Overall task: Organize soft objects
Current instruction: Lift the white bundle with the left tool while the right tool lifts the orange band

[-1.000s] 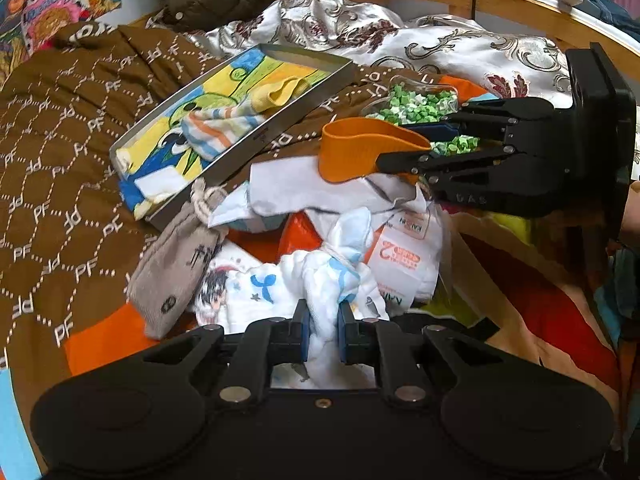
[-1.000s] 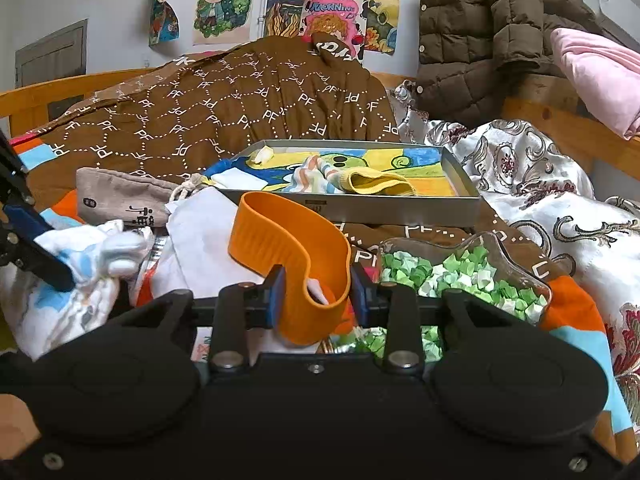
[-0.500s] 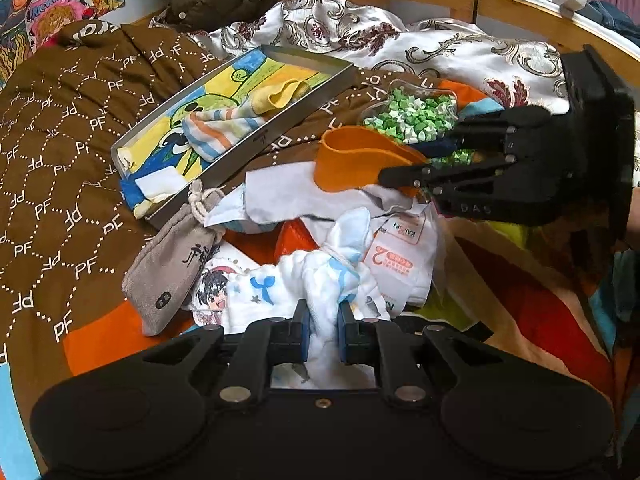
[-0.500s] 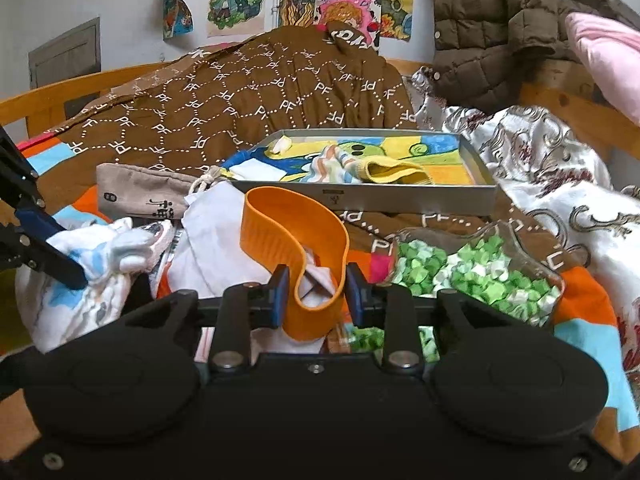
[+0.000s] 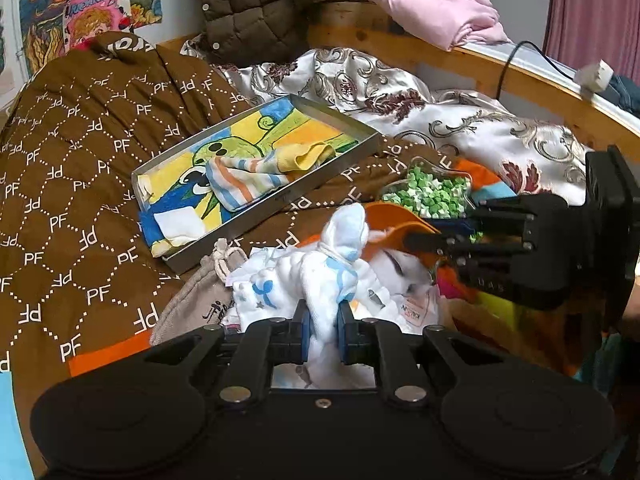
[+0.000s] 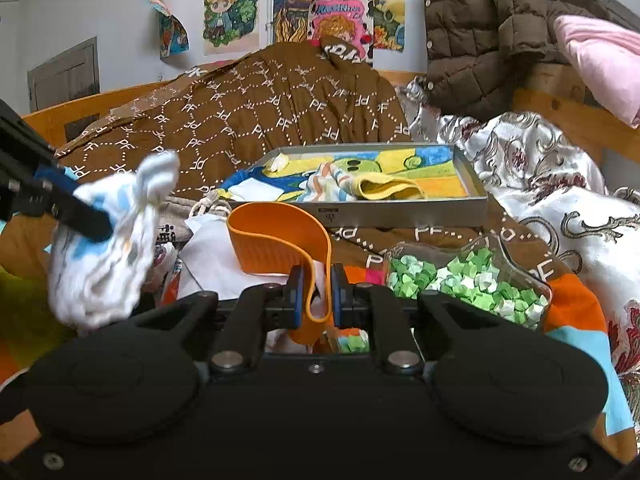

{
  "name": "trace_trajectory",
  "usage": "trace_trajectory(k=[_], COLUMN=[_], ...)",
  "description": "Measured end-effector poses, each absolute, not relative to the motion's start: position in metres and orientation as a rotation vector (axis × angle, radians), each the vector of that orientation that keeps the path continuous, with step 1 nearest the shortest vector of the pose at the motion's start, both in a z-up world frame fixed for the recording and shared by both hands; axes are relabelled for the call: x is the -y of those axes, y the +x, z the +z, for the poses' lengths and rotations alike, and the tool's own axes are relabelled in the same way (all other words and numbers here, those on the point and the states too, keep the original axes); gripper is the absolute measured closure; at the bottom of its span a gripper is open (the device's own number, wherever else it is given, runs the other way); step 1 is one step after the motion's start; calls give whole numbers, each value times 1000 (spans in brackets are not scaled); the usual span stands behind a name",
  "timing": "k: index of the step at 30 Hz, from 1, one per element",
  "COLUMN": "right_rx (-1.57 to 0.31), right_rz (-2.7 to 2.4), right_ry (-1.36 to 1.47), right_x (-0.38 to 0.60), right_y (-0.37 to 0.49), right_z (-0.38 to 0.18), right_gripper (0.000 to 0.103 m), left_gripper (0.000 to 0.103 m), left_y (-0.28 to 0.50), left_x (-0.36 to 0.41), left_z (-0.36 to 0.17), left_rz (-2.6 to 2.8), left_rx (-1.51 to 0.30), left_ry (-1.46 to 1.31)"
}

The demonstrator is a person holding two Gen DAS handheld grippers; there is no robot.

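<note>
The left gripper (image 5: pixel 323 328) is clamped nearly shut on a white cloth bundle (image 5: pixel 320 276) with blue print; the pads pinch a narrow fold of it, and its knotted top stands above the fingers. In the right wrist view the same bundle (image 6: pixel 108 248) hangs at the left, clear of the pile beneath. The right gripper (image 6: pixel 316 296) has just been closing its jaws, and they now squeeze the near wall of an orange flexible cup (image 6: pixel 276 238) flat between the pads; the cup's open loop extends away from the fingers. In the left wrist view this gripper (image 5: pixel 436 236) enters from the right, with the cup just behind the bundle. Beyond both, a grey tray (image 5: pixel 332 114) with a colourful lining rests on a brown quilt (image 5: pixel 80 152); it holds a striped cloth (image 5: pixel 244 180) touching a yellow one (image 5: pixel 304 156). A clear dish of green paper stars (image 6: pixel 464 280) lies right of the cup. A grey drawstring pouch (image 5: pixel 192 304) lies left of the bundle.
</note>
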State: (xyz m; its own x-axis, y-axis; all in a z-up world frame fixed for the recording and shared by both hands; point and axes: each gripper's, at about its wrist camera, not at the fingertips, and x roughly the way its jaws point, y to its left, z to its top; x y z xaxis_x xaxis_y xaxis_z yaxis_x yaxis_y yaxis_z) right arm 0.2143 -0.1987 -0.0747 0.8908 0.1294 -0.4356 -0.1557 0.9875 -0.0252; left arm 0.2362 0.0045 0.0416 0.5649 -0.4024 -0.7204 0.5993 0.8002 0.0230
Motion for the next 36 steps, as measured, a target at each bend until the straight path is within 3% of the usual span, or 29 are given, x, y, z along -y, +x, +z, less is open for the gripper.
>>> trace_trajectory(k=[16, 23, 36], right_rx=[-565, -558, -571], right_rz=[187, 179, 133], right_ry=[-106, -146, -128], right_x=[200, 196, 212], right_y=[221, 216, 213], right_z=[-79, -74, -50], right_gripper=[86, 97, 97], left_gripper=[89, 90, 90], left_y=[259, 264, 271], left_x=[-3, -8, -14], left_z=[21, 21, 16], left_rz=[-630, -633, -643], left_rx=[-788, -777, -783], left_ry=[220, 174, 95])
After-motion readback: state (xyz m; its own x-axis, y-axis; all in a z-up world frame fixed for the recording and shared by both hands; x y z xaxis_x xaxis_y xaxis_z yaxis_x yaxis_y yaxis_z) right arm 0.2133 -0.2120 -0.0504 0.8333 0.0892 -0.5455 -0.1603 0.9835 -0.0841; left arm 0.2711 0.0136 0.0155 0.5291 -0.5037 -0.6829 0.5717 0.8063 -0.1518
